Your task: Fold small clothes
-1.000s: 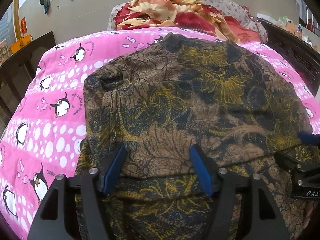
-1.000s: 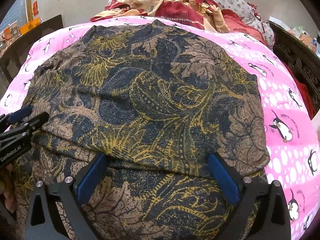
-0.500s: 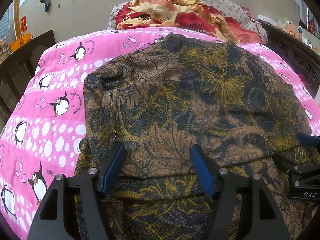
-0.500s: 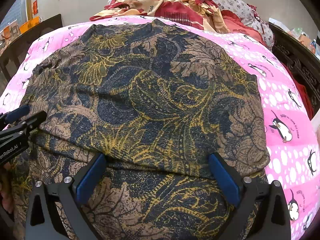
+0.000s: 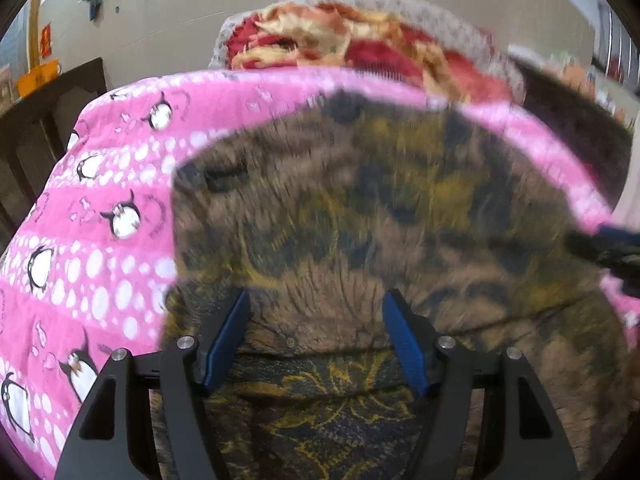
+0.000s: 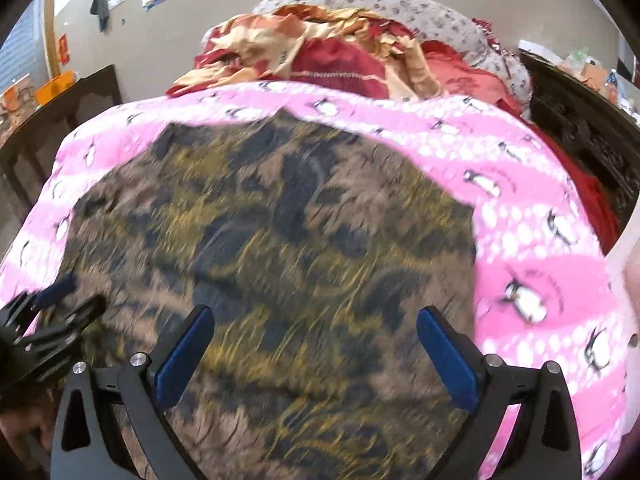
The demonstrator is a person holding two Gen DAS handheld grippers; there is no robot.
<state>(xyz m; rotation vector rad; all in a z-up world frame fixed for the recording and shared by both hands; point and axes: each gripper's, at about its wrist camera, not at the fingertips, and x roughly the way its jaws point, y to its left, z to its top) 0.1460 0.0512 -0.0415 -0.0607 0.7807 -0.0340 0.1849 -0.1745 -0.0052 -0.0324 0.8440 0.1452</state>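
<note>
A brown, dark blue and yellow patterned garment [image 5: 360, 208] lies spread on a pink penguin-print quilt [image 5: 100, 200], with its near part folded up over itself. My left gripper [image 5: 318, 338] is open over the near left fold edge, jaws wide apart. My right gripper [image 6: 316, 354] is open above the near right part of the garment [image 6: 280, 240], raised off it. The left gripper also shows at the left edge of the right wrist view [image 6: 44, 328]. The right gripper shows at the right edge of the left wrist view [image 5: 608, 244]. Both views are motion-blurred.
A heap of red and cream bedding [image 6: 320, 52] and a flowered pillow [image 6: 420, 16] lie at the far end of the bed. Dark wooden furniture stands at the left [image 5: 40, 120] and the right [image 6: 580, 132]. The quilt [image 6: 540, 240] lies bare at the garment's right.
Both grippers have lifted and pulled back from the garment, most in the last half second. The right one rose more, and more pink quilt now shows around the garment. Both stay open.
</note>
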